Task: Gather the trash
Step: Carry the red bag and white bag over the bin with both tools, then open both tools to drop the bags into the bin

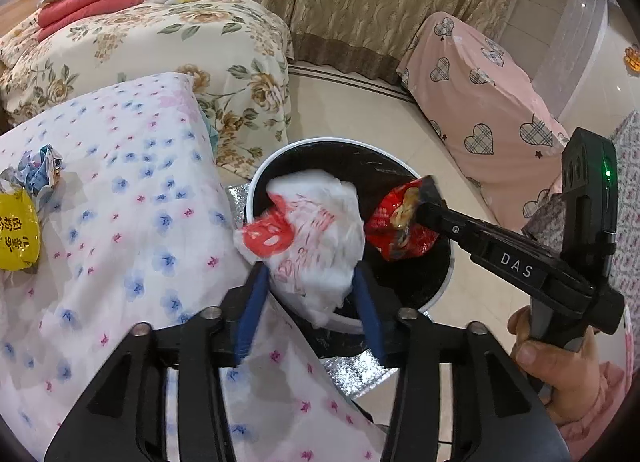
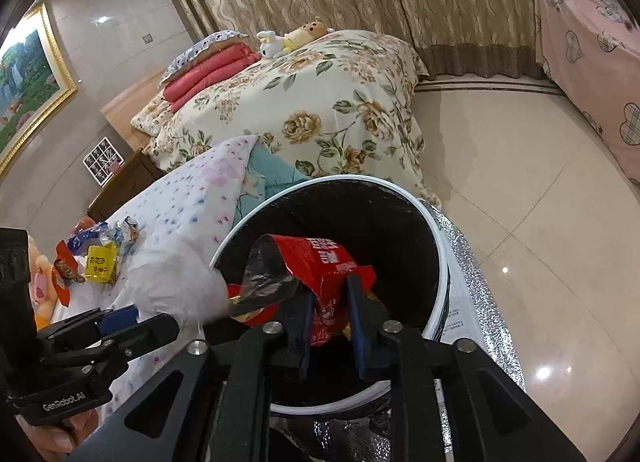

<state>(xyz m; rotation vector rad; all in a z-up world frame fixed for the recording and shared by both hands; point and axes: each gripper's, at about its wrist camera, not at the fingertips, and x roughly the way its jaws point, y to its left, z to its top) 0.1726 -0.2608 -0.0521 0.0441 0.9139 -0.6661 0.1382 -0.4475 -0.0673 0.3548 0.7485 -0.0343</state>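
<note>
Left tongs part-open around white bag

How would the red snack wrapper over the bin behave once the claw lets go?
The red snack wrapper looks crumpled and thin, so probably floppy and very light. Its glossy film may slip easily from the right claw, likely dropping into the bin.

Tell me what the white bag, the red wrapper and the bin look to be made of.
White bag: thin plastic film, likely; it crumples softly, looks translucent and carries red print.
Red wrapper: glossy printed plastic, seemingly foil-lined; a dark shiny inner face shows where it is torn open.
Bin: rigid white plastic by its smooth rim, lined with a black, slightly shiny plastic liner.
</note>
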